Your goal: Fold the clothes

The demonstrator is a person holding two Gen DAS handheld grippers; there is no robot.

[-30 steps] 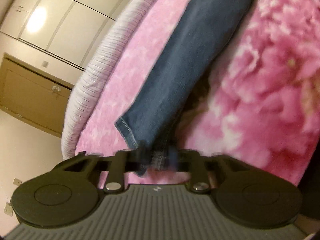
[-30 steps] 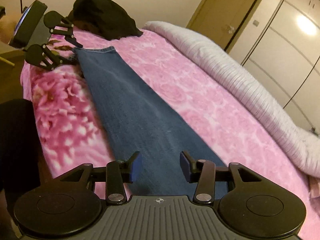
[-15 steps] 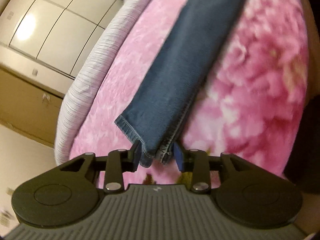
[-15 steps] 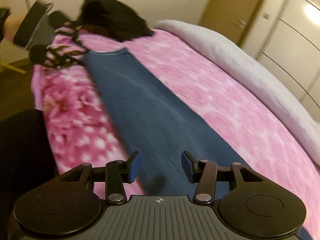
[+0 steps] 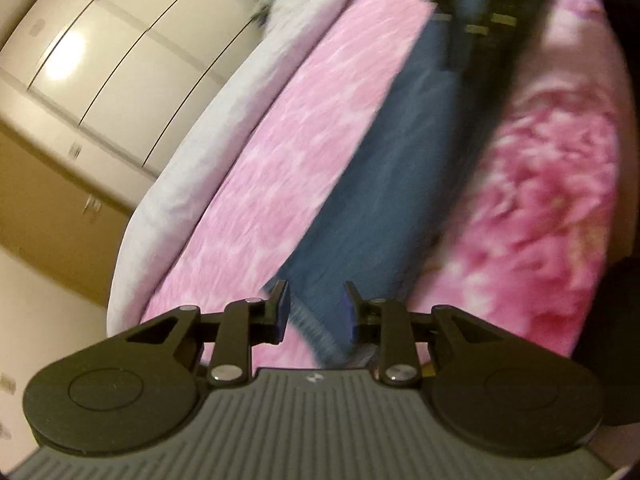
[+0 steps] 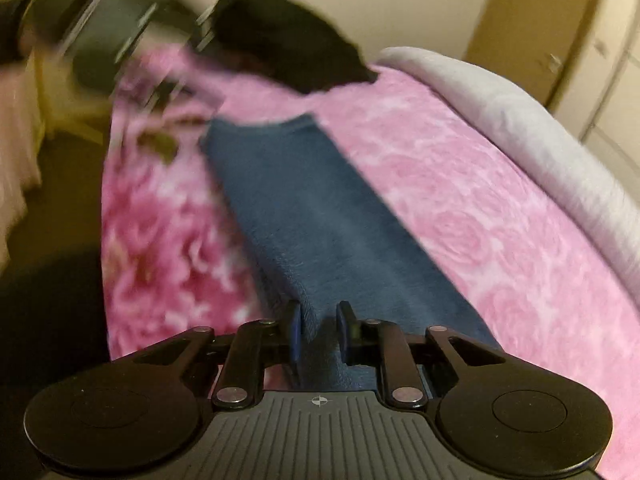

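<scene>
So the jeans (image 6: 320, 224) are lying stretched out in a long narrow strip on the bed's pink blanket (image 6: 460, 216), running from one gripper to the other. The right gripper (image 6: 318, 330) is sitting at the near end of the jeans, and its jaws are closing in with a raised ridge of denim bunched between them; the pads look like they're pressing on it. The left gripper (image 5: 315, 308) is working the far end of the jeans, jaws also closing, with the hem sitting between them, though it's blurry and I can't tell if the pads are actually gripping it. A black garment (image 6: 288, 40) is piled beyond the far end of the jeans, and a grey duvet (image 6: 520, 120) is running alongside them.
</scene>
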